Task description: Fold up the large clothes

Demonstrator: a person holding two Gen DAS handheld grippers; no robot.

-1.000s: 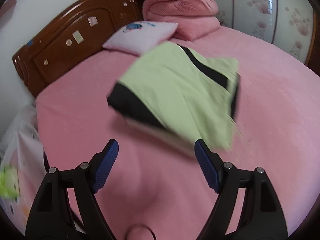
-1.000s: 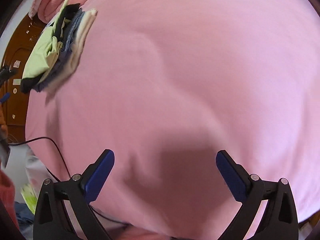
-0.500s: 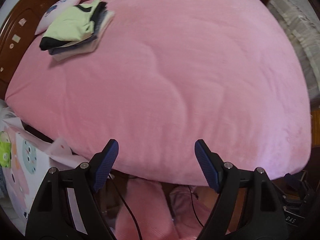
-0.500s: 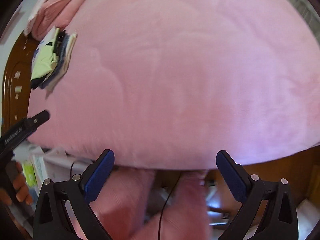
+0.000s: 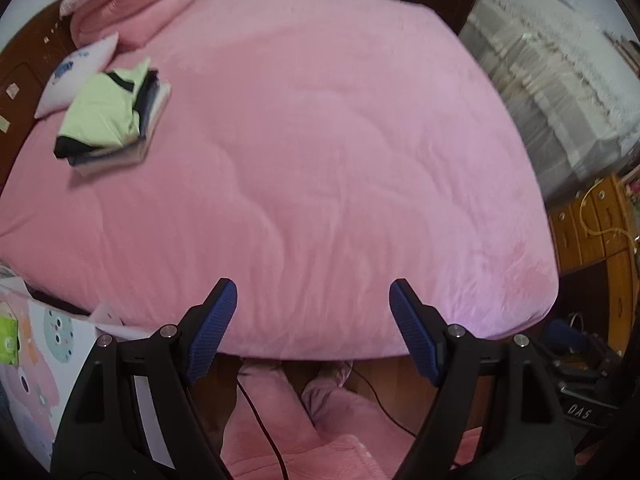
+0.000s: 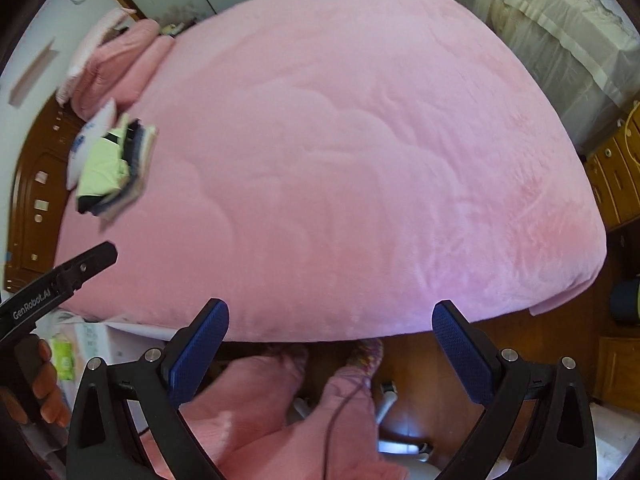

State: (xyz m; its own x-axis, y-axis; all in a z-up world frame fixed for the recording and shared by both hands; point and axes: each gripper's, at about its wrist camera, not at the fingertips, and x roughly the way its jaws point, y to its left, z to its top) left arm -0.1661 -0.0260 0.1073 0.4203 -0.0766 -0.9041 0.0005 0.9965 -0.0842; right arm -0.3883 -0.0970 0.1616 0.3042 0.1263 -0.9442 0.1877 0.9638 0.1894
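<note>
Left claw [image 5: 312, 316] spread wide, holding nothing, above the bed's [image 5: 320, 160] near edge. Right claw [image 6: 330, 340] likewise spread, empty. Folded clothes stack [image 5: 110, 124], green piece on top, lies on the bed touching a pillow [image 5: 76, 74] near the headboard [image 6: 36, 184].

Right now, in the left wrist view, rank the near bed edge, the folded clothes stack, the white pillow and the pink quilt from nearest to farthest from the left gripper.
1. Near bed edge, just beyond the open left gripper.
2. Folded clothes stack, far left.
3. White pillow, just behind the stack.
4. Pink quilt, top left corner.
</note>
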